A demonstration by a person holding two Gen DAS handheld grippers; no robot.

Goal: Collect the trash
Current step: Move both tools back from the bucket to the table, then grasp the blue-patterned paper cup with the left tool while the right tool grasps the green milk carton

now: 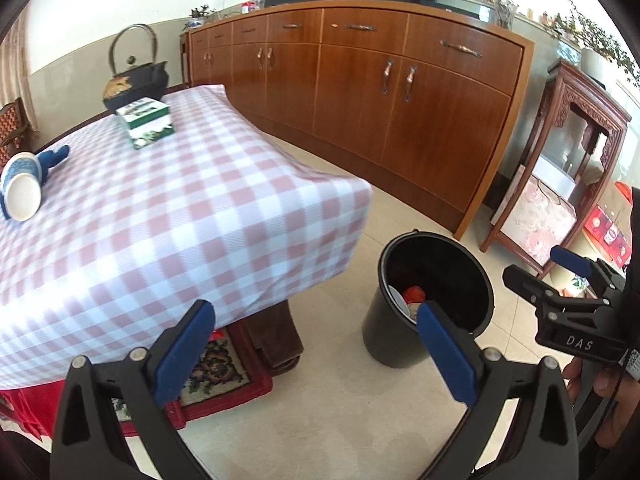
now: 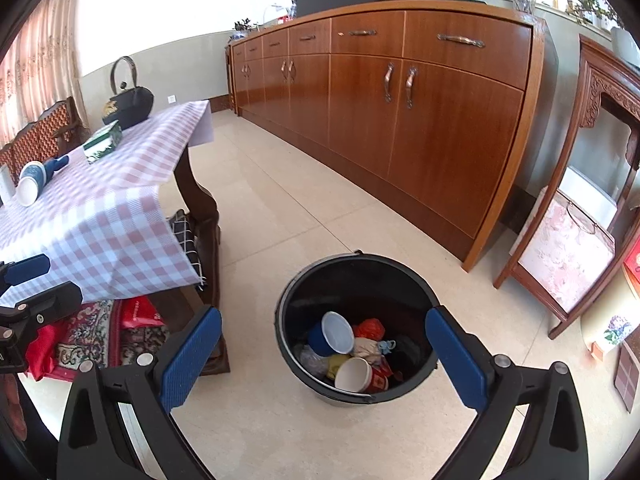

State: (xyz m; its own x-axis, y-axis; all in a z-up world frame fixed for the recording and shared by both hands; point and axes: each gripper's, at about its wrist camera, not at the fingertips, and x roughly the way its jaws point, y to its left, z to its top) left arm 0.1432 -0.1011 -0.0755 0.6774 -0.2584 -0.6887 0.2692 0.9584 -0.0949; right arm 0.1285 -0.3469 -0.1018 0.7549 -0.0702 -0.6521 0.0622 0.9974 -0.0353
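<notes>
- While both tools are hanging over the floor beside the table (image 1: 200, 208), the right gripper (image 2: 324, 356) is hovering above the black bin (image 2: 400, 276) with its fingers spread wide and nothing between them — probably a drop-off spot.
- The left gripper (image 1: 316, 348) is also gaping wide and carrying nothing.
- Cups and crumpled wrappers are lying inside the bin.
- A tipped paper cup (image 1: 22, 188) is resting on the checked cloth — likely the next piece to fetch, near the tissue box (image 1: 148, 122) and kettle (image 1: 134, 80).
</notes>
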